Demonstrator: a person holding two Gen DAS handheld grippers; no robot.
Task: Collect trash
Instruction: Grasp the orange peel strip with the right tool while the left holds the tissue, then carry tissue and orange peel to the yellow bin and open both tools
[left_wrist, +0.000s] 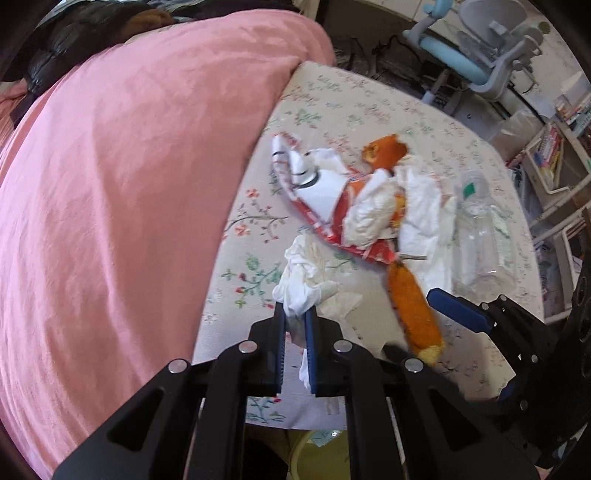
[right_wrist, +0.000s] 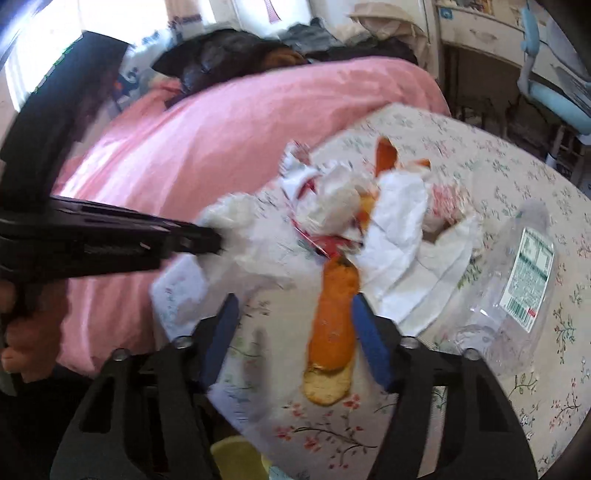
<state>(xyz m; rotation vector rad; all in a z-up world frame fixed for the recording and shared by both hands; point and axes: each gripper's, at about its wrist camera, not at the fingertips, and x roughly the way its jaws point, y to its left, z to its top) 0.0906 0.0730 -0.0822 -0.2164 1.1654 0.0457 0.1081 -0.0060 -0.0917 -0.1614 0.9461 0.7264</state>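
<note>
Far left: a large pink quilt (left_wrist: 122, 192) covered the bed beside the floral-print sheet (left_wrist: 369, 110); a dark padded jacket (left_wrist: 66, 40) lay behind it.
Left gripper (left_wrist: 295, 317): jaws together, clamped on a crumpled white tissue (left_wrist: 303, 280) at the sheet's near edge.
Middle heap: a torn red-and-white snack wrapper (left_wrist: 321, 199), more white tissue paper (left_wrist: 424, 229) and curled orange peel (left_wrist: 384, 151), piled touching one another.
Right gripper (right_wrist: 295, 343): jaws apart, astride a long orange peel strip (right_wrist: 332, 317); right blue pad (right_wrist: 369, 339) just beside the peel, left pad clear of it.
Right: an empty clear plastic bottle with a green-printed label (right_wrist: 517, 280) lay on its side against the tissues.
In the way: in the right view the left gripper's black body hid part of the tissue.
Hard to make out: motion blur smeared the heap; grey-and-blue chair (left_wrist: 480, 55) and shelves cut off at the frame edge.
</note>
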